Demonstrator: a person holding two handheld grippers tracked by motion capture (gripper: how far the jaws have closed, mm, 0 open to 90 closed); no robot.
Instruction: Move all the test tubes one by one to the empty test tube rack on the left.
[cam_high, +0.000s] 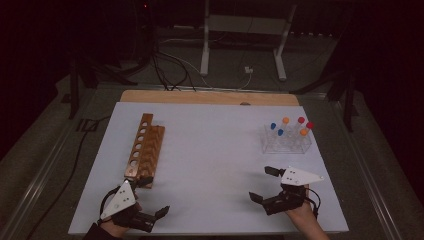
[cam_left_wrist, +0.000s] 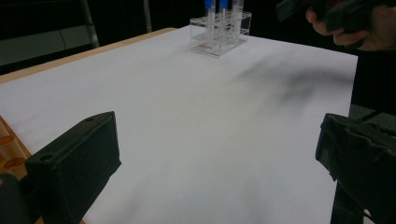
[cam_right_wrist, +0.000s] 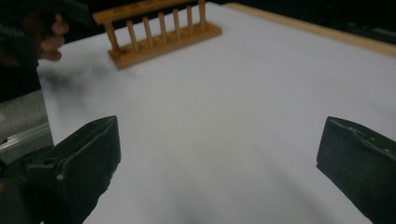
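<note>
A wooden test-tube rack (cam_high: 145, 150) stands on the left of the white table top (cam_high: 215, 155), with nothing in its holes. At the right, a clear plastic rack (cam_high: 286, 140) holds several tubes with blue, orange and red caps. My left gripper (cam_high: 156, 196) hovers near the front left corner, just in front of the wooden rack, open and holding nothing. My right gripper (cam_high: 263, 184) is at the front right, in front of the clear rack, open too. The left gripper view looks between wide jaws toward the clear rack (cam_left_wrist: 219, 32). The right gripper view faces the wooden rack (cam_right_wrist: 159, 32).
A bare wooden strip (cam_high: 210, 97) runs along the table's far edge. Behind it are white stand legs (cam_high: 205, 45) and cables (cam_high: 170, 70) on the floor. The other hand (cam_left_wrist: 355, 23) shows at the top right of the left gripper view.
</note>
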